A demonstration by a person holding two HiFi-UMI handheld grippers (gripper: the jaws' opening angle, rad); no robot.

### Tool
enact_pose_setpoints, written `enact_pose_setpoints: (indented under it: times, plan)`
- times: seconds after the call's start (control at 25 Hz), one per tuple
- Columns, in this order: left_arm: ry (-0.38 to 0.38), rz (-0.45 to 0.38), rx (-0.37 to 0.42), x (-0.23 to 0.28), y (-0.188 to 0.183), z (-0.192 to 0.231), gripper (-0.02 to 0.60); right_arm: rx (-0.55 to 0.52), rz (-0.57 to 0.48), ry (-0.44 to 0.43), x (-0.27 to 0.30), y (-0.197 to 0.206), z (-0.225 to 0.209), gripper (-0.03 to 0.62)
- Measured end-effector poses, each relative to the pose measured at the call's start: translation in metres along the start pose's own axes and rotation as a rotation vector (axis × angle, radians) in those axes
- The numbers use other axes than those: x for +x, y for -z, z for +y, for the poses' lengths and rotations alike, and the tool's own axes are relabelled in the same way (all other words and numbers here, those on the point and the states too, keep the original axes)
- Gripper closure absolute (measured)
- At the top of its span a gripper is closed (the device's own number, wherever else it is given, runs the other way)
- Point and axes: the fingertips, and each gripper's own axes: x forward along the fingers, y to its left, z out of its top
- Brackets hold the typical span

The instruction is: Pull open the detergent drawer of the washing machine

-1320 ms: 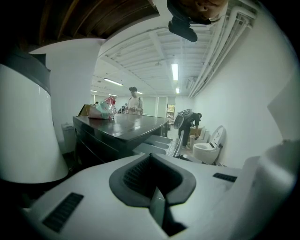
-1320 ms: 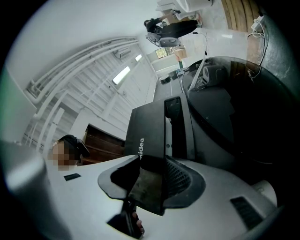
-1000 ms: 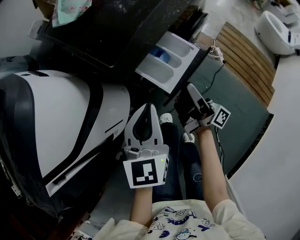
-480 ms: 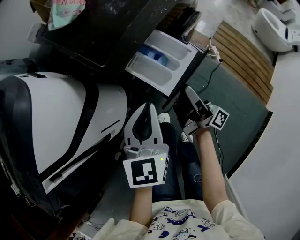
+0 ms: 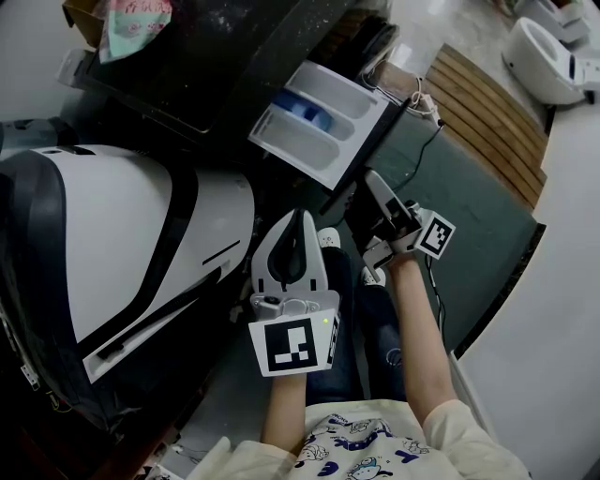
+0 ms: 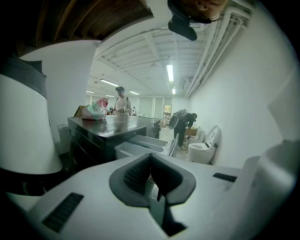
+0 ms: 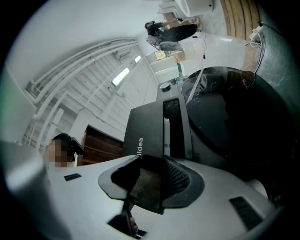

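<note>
The black washing machine (image 5: 216,66) has its detergent drawer (image 5: 319,122) pulled out, showing white compartments and a blue insert. My right gripper (image 5: 364,195) is shut on the drawer's black front panel (image 5: 377,148). In the right gripper view that panel (image 7: 145,131), printed with a brand name, fills the space between the pads of the right gripper (image 7: 152,166). My left gripper (image 5: 298,216) hangs lower, in front of the machine, shut and holding nothing. In the left gripper view the drawer (image 6: 140,144) lies beyond the left gripper (image 6: 151,159).
A large white and black curved housing (image 5: 112,253) fills the left. A patterned bag (image 5: 131,19) sits on the machine top. Wooden slats (image 5: 487,112), a cable with a plug strip (image 5: 427,98) and a white toilet (image 5: 553,56) lie at the right. Shoes (image 5: 328,239) stand below the drawer.
The machine and its drawer sit a little further left in the head view. The right gripper keeps its hold on the front panel. The left gripper has shifted only slightly.
</note>
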Motion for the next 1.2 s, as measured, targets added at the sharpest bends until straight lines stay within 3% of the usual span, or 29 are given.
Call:
enact_pose_setpoints:
  times: [0.16,0.32,0.68,1.2]
  plan:
    - [-0.002,0.0,0.006,-0.002,-0.001,0.002,0.568,-0.056,-0.008,0.04,-0.002,-0.001,0.0,0.43]
    - [0.007,0.028,0.059,-0.005,0.002,0.006,0.568,-0.179,0.015,0.141,-0.007,-0.004,-0.003,0.407]
    - [-0.014,0.008,0.033,-0.017,-0.008,0.008,0.568,-0.58,0.048,0.45,-0.027,-0.02,0.023,0.418]
    - [-0.035,-0.026,0.011,-0.054,-0.024,-0.006,0.568,-1.027,0.231,0.568,-0.034,0.014,0.107,0.524]
